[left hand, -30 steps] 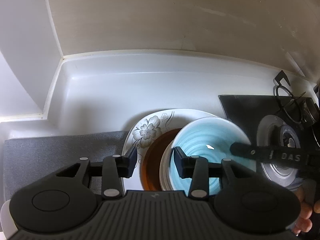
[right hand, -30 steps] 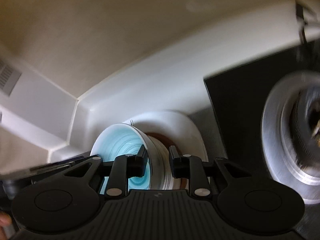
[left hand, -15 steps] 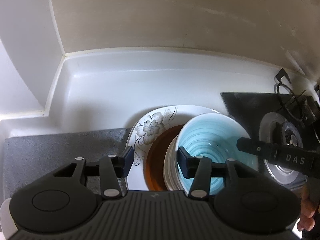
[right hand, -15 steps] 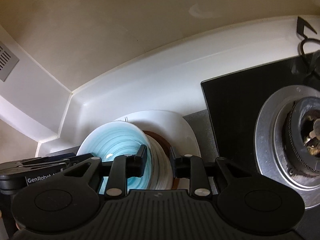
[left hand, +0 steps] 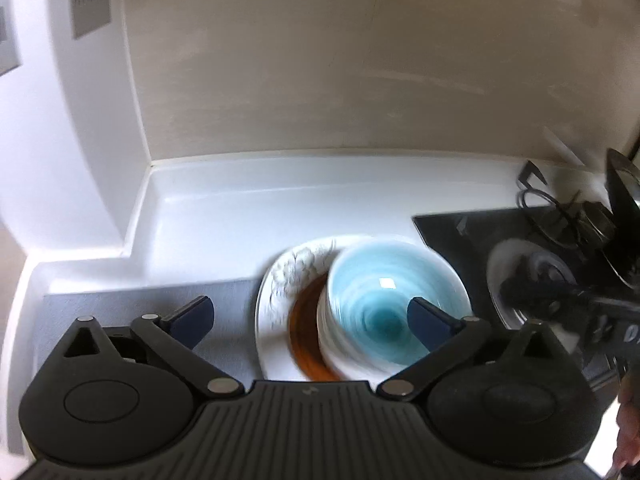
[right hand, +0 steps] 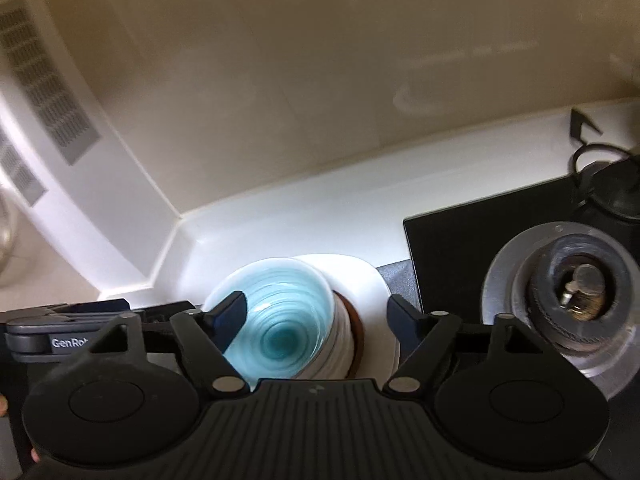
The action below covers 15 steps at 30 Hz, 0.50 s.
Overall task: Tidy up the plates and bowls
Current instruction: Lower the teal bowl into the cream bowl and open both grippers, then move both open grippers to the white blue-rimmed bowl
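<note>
A blue swirl bowl (left hand: 384,304) sits on a brown plate (left hand: 304,332), which lies on a white flower-patterned plate (left hand: 288,280) on the white counter. My left gripper (left hand: 310,320) is open and empty, raised above the stack, its fingers wide to either side. In the right wrist view the same bowl (right hand: 280,320) sits on the white plate (right hand: 360,276). My right gripper (right hand: 316,316) is open and empty above it. The left gripper's body shows at the left of the right wrist view (right hand: 60,332).
A grey mat (left hand: 120,308) lies left of the stack. A black stove top (right hand: 480,240) with a gas burner (right hand: 568,300) lies to the right. White wall and counter corner (left hand: 148,168) stand behind. A vent grille (right hand: 44,80) is on the left wall.
Both grippers have opened wide, let go of the bowl's rim and pulled back and up from the stack. The bowl stays on the plates.
</note>
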### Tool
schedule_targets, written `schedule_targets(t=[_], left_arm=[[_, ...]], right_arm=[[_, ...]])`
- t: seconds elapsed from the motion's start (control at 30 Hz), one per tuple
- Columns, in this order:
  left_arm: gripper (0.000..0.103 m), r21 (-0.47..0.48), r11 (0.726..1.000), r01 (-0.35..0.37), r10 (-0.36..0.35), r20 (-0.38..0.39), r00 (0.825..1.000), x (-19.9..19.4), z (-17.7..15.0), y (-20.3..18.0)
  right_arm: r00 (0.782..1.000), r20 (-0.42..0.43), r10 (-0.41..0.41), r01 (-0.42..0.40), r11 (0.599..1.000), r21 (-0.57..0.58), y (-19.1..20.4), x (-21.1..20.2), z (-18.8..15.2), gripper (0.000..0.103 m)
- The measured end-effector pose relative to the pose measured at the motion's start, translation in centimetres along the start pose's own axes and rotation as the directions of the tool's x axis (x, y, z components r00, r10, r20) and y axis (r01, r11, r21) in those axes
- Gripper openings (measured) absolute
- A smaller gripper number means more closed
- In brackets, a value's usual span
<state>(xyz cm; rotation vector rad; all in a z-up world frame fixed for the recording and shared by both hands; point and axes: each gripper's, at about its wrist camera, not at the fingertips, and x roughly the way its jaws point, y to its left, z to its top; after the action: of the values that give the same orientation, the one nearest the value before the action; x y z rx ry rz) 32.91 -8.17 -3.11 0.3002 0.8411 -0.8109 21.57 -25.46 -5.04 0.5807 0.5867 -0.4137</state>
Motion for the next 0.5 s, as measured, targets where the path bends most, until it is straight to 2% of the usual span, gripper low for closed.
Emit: schedule_targets(t=[0.2,0.33,0.5], left_arm=[[0.103,-0.011,1.0,0.001,-0.001,-0.012,1.0,-3.5,-3.3,-0.9],[0.103,-0.017,1.0,-0.007,0.007,0.004,1.0,-5.3,-4.0,-2.5],[0.103,0.004,1.0,-0.02,0.02,0.023,1.0,-6.8,-4.6,-4.5]], right_arm=[[0.997,0.074,0.009,-0.006,0.999,-0.041,0.4,-5.7,-3.7,0.087],[0.992,0.124,-0.001,0.009,0.998,-0.064,0.2,-8.9,-5.9,0.088],[0.989,0.144,0.022,-0.01,0.996,-0.088,-0.4,-11.9,-7.6,0.088]])
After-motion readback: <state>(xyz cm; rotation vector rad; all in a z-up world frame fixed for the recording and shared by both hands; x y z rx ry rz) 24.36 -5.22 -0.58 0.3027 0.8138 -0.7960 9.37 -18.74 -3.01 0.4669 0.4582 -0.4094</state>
